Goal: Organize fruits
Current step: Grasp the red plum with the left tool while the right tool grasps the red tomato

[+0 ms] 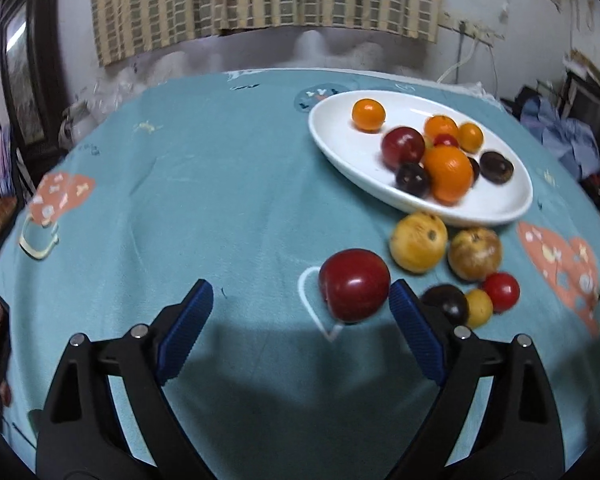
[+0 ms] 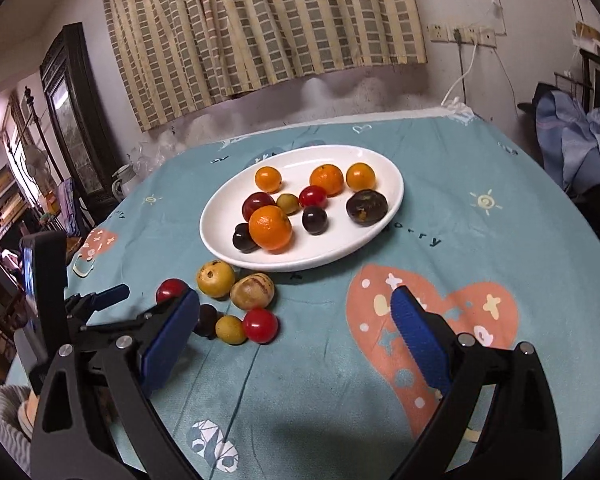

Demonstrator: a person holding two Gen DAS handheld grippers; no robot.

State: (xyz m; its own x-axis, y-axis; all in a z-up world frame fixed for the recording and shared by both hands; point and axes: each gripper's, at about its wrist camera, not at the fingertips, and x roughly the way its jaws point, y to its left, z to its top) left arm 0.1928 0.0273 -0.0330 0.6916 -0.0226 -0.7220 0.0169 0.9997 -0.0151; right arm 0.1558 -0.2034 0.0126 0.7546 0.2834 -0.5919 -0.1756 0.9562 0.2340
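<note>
1. Left wrist view: the left gripper (image 1: 300, 300) hangs low over a teal cloth (image 1: 220, 160) printed with hearts and cartoon patches; its blue pads are wide apart and grip nothing.
2. A red plum (image 1: 355, 285) lies on the cloth between those pads, close against the right-hand pad; whether they touch I cannot tell.
3. Just beyond it lie two yellow fruits (image 1: 418, 242), a dark plum (image 1: 447, 301), a small yellow fruit (image 1: 479, 307) and a tomato (image 1: 501, 291), all loose beside the plate's near rim.
4. A white oval plate (image 1: 340, 148) toward the far right edge of the table holds oranges (image 1: 449, 174), plums and other small fruit.
5. Right wrist view: the right gripper (image 2: 296, 316) has its pads spread, holding nothing, over an orange heart (image 2: 432, 320) on the cloth.
6. Behind the table: a patterned curtain (image 2: 260, 24), a scuffed white wall with sockets (image 2: 460, 34), a dark-framed cabinet (image 2: 72, 108) on the left and blue fabric (image 2: 572, 140) on the right.
</note>
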